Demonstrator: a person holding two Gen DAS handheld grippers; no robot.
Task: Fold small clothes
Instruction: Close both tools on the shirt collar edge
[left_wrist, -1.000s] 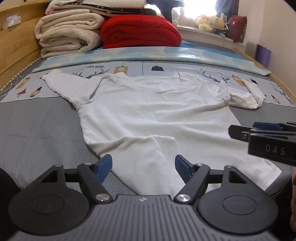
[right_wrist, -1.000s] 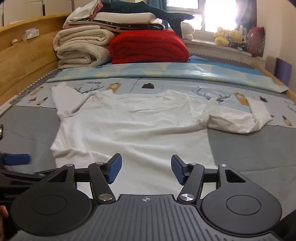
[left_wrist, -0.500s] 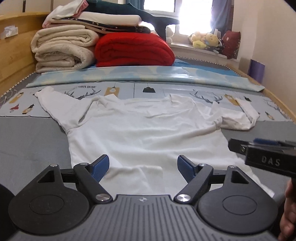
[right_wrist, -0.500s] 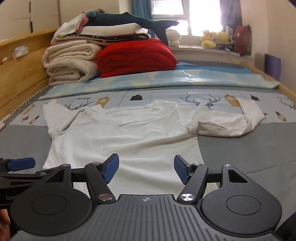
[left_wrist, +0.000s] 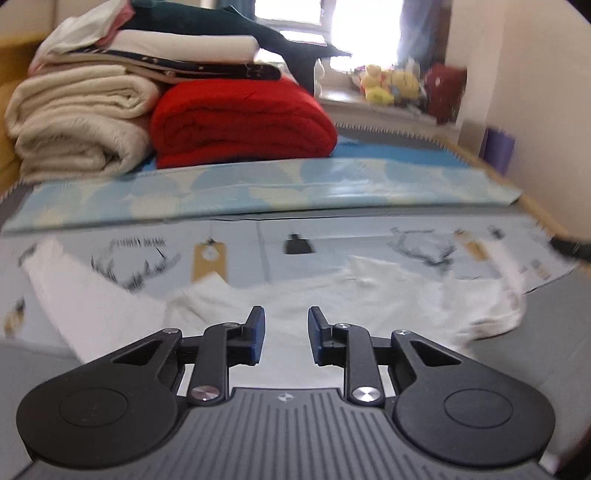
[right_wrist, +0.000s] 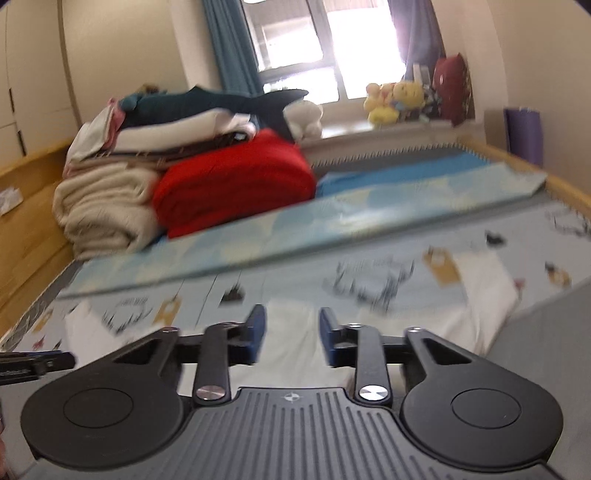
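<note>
While both tongs (left_wrist: 282, 334) (right_wrist: 291, 334) close empty, the white shirt (left_wrist: 332, 295) lies beyond them.

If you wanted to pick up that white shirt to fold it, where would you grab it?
Probably by the sleeve on the left, pinching its thin flat cloth from above near the outer end. The white shirt lies spread on the bed, sleeves stretched sideways, so a sleeve lifts inward easily. The left gripper is closing on nothing.

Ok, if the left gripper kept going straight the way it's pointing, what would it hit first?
Most likely the white shirt spread on the bed, near its upper body. The left gripper has closing jaws with nothing between them. The frame is blurred, so depth is unsure.
</note>
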